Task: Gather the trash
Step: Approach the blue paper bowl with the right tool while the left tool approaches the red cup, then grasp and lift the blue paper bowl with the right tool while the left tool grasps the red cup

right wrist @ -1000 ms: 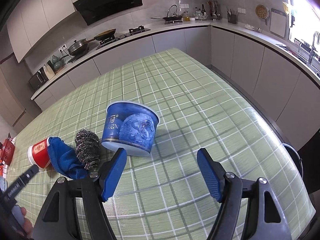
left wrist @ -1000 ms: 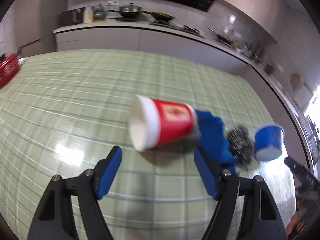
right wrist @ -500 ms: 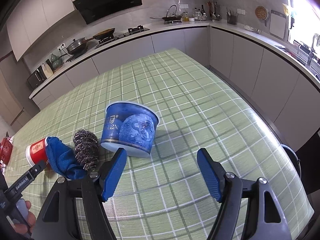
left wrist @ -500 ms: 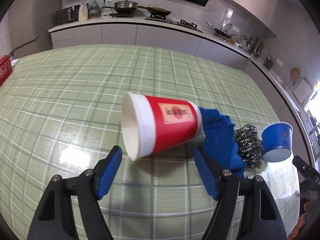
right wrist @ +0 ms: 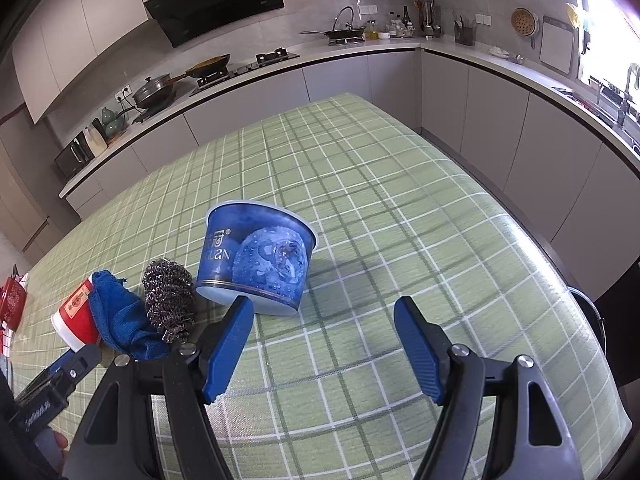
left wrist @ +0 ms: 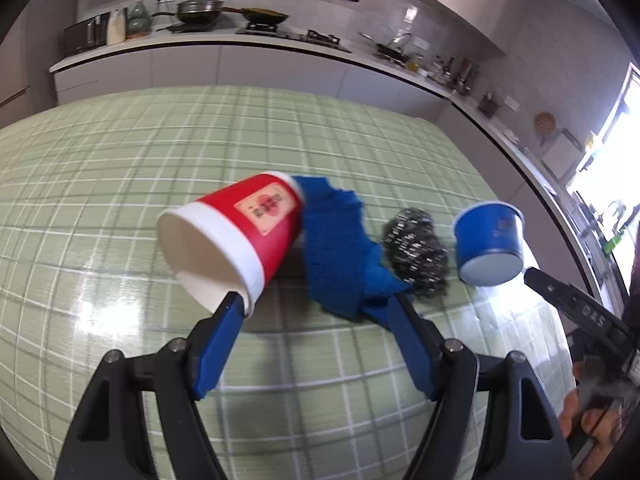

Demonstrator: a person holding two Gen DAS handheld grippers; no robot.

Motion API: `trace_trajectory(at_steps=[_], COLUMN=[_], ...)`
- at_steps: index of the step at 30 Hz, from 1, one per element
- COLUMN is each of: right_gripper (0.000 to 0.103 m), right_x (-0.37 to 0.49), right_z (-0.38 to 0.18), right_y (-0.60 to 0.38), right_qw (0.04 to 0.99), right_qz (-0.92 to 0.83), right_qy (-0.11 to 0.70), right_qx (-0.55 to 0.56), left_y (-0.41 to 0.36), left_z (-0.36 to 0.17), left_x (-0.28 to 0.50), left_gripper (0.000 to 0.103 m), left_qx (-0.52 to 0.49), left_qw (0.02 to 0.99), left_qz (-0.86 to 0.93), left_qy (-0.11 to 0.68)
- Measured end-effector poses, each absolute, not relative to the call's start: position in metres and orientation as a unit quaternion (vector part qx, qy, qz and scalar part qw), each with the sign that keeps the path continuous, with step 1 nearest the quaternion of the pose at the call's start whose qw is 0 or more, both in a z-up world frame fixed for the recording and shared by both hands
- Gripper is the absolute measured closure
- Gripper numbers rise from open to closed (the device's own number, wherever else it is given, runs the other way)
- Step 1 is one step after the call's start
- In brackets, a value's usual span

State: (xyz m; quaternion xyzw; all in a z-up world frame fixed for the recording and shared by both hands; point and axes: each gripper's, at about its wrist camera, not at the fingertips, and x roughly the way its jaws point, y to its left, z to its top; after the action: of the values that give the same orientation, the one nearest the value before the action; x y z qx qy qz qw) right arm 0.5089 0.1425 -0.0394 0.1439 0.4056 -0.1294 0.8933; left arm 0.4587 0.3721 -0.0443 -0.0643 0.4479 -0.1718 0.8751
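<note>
A red paper cup (left wrist: 240, 232) with a white rim lies on its side on the green checked tablecloth (left wrist: 100, 168), mouth towards me. My left gripper (left wrist: 316, 300) is open, its left fingertip at the cup's rim, its right fingertip at a blue cloth (left wrist: 340, 248). A steel scourer (left wrist: 416, 248) and an upside-down blue tub (left wrist: 488, 240) lie further right. In the right wrist view, my right gripper (right wrist: 324, 304) stands open just in front of the blue tub (right wrist: 256, 264), with the scourer (right wrist: 168, 296), cloth (right wrist: 120, 320) and red cup (right wrist: 76, 316) to its left.
A kitchen counter (right wrist: 360, 52) with pans, a stove and bottles runs around behind the table. A red object (right wrist: 12, 300) sits at the table's far left. The table's right edge (right wrist: 560, 264) drops off near a dark chair.
The left gripper has moved in on the red cup and turned, so the cup now looks larger and tilted, its rim at the left fingertip. The right gripper has stayed still.
</note>
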Motion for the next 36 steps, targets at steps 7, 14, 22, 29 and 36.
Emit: trace_trajectory(at_steps=[7,14,22,29,36], right_gripper=[0.028,0.028,0.028,0.028,0.028], right_x=[0.509,0.510,0.506,0.501,0.501], right_z=[-0.040,-0.041,-0.036,-0.036,-0.034], right_y=[0.142,0.141,0.143,0.137,0.137], right_qw=[0.894,0.893,0.894,0.893,0.897], right_qz=[-0.129,-0.128,-0.136,-0.142,-0.133], right_qy=[0.403,0.403,0.400,0.398,0.394], right_qx=[0.145,0.153,0.148,0.153,0.153], left_y=[0.385,0.405,0.362,0.336,0.341], left_z=[-0.027,-0.032,-0.049,-0.042,-0.027], left_x=[0.451,0.455,0.453,0.450,0.434], left_gripper=[0.027,0.027,0.027,0.027,0.027], left_qx=[-0.066,-0.060,-0.048,-0.043,-0.030], left_qw=[0.883,0.891,0.884,0.873,0.872], left_qz=[-0.165,-0.118,-0.159,-0.207,-0.193], left_qy=[0.433,0.435,0.438,0.439,0.449])
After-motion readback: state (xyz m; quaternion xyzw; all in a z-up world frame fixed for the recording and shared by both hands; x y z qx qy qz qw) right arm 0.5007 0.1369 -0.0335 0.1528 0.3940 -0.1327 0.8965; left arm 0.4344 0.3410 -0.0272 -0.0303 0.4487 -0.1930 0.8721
